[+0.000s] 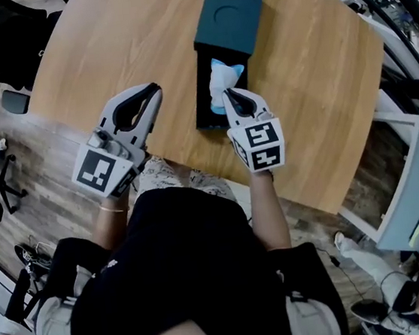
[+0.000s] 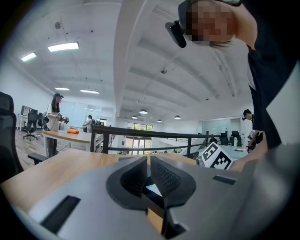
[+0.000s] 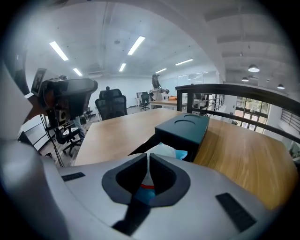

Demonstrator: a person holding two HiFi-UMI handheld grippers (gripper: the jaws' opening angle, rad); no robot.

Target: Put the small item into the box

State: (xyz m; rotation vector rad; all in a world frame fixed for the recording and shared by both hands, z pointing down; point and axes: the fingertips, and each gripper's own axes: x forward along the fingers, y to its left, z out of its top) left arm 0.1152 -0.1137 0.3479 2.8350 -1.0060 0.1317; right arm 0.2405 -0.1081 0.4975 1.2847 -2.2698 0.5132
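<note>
A dark teal box (image 1: 230, 12) lies on the round wooden table (image 1: 104, 47), its lid pushed back so the near part of its black tray (image 1: 202, 88) is open. My right gripper (image 1: 229, 96) is shut on the small item (image 1: 223, 78), a white and light-blue packet, just over the open tray. In the right gripper view the packet (image 3: 165, 152) sticks out past the gripper (image 3: 148, 164), with the box (image 3: 185, 126) right behind it. My left gripper (image 1: 156, 90) hovers over the table to the left of the box, jaws together and empty (image 2: 148, 163).
The table's near edge runs just under both grippers. A grey cabinet (image 1: 417, 190) stands at the right, and cables lie on the floor. Office chairs (image 3: 112, 105) and a black railing (image 2: 140, 133) are beyond the table. A person (image 2: 55, 122) stands far off.
</note>
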